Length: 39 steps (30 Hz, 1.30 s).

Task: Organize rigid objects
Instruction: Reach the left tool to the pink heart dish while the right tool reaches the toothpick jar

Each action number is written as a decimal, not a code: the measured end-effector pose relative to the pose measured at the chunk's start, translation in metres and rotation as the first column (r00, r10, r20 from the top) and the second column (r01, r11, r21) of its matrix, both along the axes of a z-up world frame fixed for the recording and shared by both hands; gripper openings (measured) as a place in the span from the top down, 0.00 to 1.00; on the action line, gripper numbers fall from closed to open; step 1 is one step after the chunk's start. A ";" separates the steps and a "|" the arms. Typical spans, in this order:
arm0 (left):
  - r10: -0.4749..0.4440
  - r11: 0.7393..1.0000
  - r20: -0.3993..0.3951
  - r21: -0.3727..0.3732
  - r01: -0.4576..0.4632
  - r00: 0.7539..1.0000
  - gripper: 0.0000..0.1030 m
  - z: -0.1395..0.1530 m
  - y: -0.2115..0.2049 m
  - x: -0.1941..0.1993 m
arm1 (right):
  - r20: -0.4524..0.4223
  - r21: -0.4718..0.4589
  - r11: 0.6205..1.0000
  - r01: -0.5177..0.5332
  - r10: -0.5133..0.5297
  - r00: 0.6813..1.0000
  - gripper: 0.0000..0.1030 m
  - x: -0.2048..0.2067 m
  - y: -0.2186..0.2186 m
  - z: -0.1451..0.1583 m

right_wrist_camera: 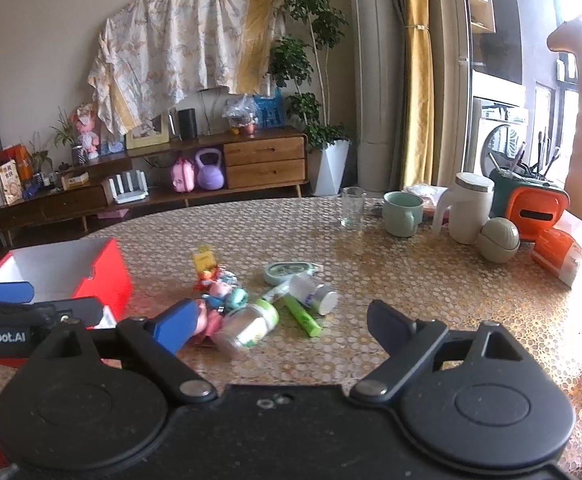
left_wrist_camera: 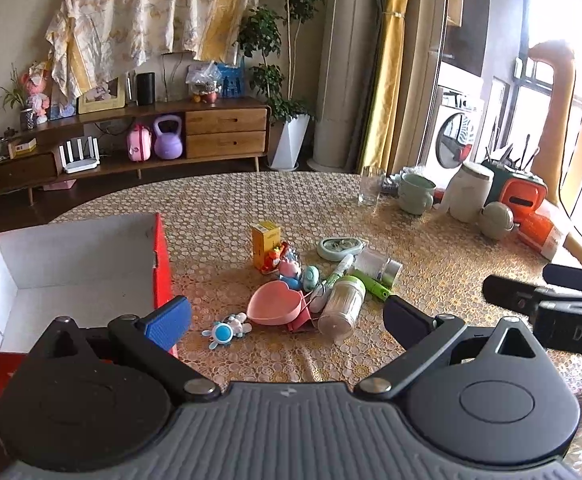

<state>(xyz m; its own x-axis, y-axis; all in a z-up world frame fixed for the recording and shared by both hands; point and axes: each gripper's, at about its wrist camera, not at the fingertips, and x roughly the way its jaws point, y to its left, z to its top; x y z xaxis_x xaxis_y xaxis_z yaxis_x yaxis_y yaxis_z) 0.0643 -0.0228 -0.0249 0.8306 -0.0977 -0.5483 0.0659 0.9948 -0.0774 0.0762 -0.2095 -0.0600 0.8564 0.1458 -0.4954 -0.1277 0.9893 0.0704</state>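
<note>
While both my tongs hang above the table [left_wrist_camera: 219, 208], each is spread wide and holds nothing: left gripper [left_wrist_camera: 287, 316], right gripper [right_wrist_camera: 283, 320]. Red box [left_wrist_camera: 163, 256] sits at table's left edge, white inside, no contents visible. The clutter lies mid-table, right of the box: pink heart dish [left_wrist_camera: 275, 304], swab jar [left_wrist_camera: 343, 304] on its side, yellow carton [left_wrist_camera: 266, 240] upright. Heart dish contents: can't tell. Green mug [right_wrist_camera: 403, 212] and glass [right_wrist_camera: 353, 206] stand at the far edge.

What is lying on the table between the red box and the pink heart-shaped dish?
In the left wrist view, only bare tablecloth separates the red box from the pink heart-shaped dish. A small blue and white toy lies nearer the camera, below that stretch.
</note>
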 end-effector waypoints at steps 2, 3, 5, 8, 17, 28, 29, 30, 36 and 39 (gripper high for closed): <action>-0.010 1.000 -0.003 0.001 0.010 1.000 0.00 -0.007 -0.002 0.009 | -0.007 -0.012 1.000 -0.003 0.002 1.000 0.11 0.009 -0.005 -0.005; -0.013 1.000 -0.008 0.006 0.013 1.000 0.00 -0.010 -0.004 0.014 | -0.009 -0.013 1.000 -0.008 0.008 1.000 0.12 0.014 -0.006 -0.008; -0.019 1.000 -0.020 0.010 0.019 1.000 0.01 -0.018 -0.008 0.025 | -0.019 -0.030 0.999 -0.020 0.020 1.000 0.13 0.023 -0.008 -0.013; -0.023 1.000 -0.028 0.013 0.023 0.999 0.01 -0.029 -0.011 0.042 | -0.038 -0.043 0.998 -0.047 0.045 0.998 0.15 0.037 -0.009 -0.021; -0.011 1.000 -0.090 -0.024 0.009 0.996 0.01 -0.052 -0.006 0.107 | -0.112 -0.075 0.968 -0.240 0.231 0.967 0.15 0.066 0.005 -0.050; 0.002 0.999 -0.233 -0.032 -0.010 0.973 0.10 -0.100 -0.001 0.163 | -0.183 -0.136 0.872 -0.471 0.445 0.876 0.16 0.112 0.040 -0.085; 0.000 0.999 -0.245 -0.037 -0.009 0.970 0.12 -0.104 0.000 0.166 | -0.190 -0.141 0.865 -0.481 0.453 0.871 0.16 0.117 0.042 -0.089; -0.002 0.999 -0.255 -0.038 -0.008 0.967 0.14 -0.108 0.000 0.168 | -0.197 -0.146 0.861 -0.488 0.458 0.867 0.16 0.122 0.044 -0.093; 0.019 0.996 -0.300 -0.074 -0.043 0.954 0.16 -0.125 0.013 0.183 | -0.201 -0.179 0.825 -0.536 0.503 0.841 0.13 0.139 0.052 -0.106; 0.023 0.991 -0.320 -0.120 -0.064 0.947 0.16 -0.133 0.023 0.189 | -0.212 -0.173 0.820 -0.545 0.509 0.834 0.13 0.148 0.050 -0.114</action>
<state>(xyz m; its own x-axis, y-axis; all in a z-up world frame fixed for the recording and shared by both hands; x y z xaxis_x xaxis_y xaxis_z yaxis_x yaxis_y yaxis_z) 0.2532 -0.0002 -0.1579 0.6206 -0.1515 -0.7694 -0.0257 0.9767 -0.2130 0.2246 -0.1592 -0.1740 0.5923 0.4269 -0.6833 -0.6395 0.7650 -0.0763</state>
